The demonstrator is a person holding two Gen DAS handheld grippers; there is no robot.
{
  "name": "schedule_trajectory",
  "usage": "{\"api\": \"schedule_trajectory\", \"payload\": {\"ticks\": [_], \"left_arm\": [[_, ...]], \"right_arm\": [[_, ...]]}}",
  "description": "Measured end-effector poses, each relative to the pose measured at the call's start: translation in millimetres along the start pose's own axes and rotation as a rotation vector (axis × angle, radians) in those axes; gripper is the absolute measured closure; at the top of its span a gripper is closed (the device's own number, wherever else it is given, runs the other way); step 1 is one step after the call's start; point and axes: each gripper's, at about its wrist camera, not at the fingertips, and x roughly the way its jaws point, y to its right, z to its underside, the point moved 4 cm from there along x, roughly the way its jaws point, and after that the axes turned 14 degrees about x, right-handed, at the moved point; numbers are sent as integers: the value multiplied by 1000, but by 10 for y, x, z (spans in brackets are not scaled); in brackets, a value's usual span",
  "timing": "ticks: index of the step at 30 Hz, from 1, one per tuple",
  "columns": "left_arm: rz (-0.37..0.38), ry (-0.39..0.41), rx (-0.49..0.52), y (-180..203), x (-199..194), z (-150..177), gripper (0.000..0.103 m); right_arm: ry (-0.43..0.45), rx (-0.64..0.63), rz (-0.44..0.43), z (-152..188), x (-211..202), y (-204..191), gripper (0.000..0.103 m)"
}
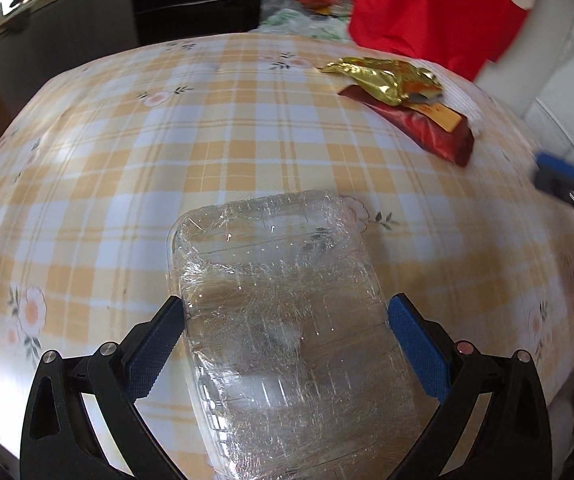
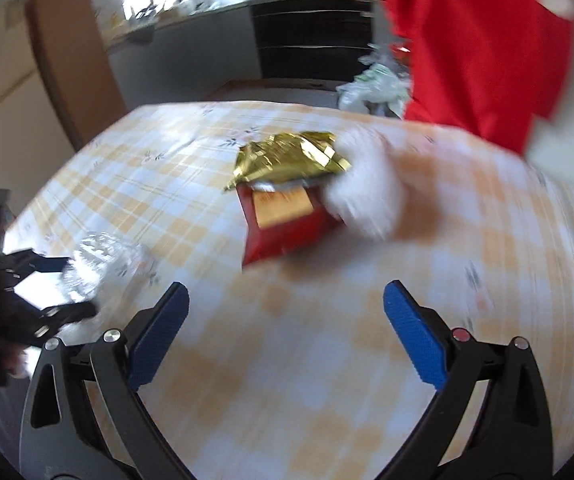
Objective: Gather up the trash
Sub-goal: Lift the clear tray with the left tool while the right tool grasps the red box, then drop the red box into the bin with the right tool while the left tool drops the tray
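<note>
Clear plastic container [image 1: 287,320] sits between my left gripper [image 1: 285,320] fingers, pinched at its sides for lifting. My right gripper [image 2: 285,314] is spread empty, red-and-gold wrappers [image 2: 287,196] lying ahead of its fingertips.

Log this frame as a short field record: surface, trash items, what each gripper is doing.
surface: table with yellow plaid floral tablecloth
item 1: clear plastic container, between the jaws of the left gripper, pads at its sides
item 2: gold foil wrapper lying on the red packet
item 3: white tissue beside the red packet, blurred
right gripper: jaws wide open, empty, facing the red packet
background: red cloth
</note>
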Motion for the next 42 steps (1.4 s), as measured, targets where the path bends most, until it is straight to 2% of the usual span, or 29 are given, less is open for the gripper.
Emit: {"api": "schedule_trajectory", "payload": {"ticks": [2, 4, 7, 8, 10, 13, 16, 18, 21, 27, 33, 42], "left_arm": [[13, -1, 23, -69, -4, 8, 5], [16, 0, 1, -144, -26, 25, 5], [-43, -19, -119, -289, -74, 116, 5], [-51, -13, -181, -318, -109, 165, 5], [-60, 4, -231, -315, -135, 186, 5], [-102, 5, -227, -258, -121, 184, 5], [-129, 5, -197, -191, -112, 186, 5], [-112, 5, -194, -195, -117, 185, 5], [-63, 28, -184, -189, -202, 239, 6], [-12, 108, -150, -176, -495, 356, 6], [-14, 164, -123, -118, -843, 457, 6], [-27, 212, -136, -5, -1358, 654, 6]], "right_arm": [[-11, -51, 22, -119, 191, -102, 8], [-20, -77, 40, -191, 332, -147, 8], [-23, -100, 76, -292, 517, -184, 8], [-21, -104, 89, -326, 575, -196, 8], [-25, -100, 109, -364, 670, -207, 8], [-31, -88, 143, -418, 813, -214, 8], [-96, -91, 197, -378, 981, -196, 8], [-133, -99, 194, -305, 1033, -202, 21], [-140, -85, 149, -212, 933, -213, 27], [-103, -57, 51, -13, 540, -316, 28], [-70, -8, -59, 173, 103, -530, 28], [15, 39, -107, 402, -566, -748, 28]]}}
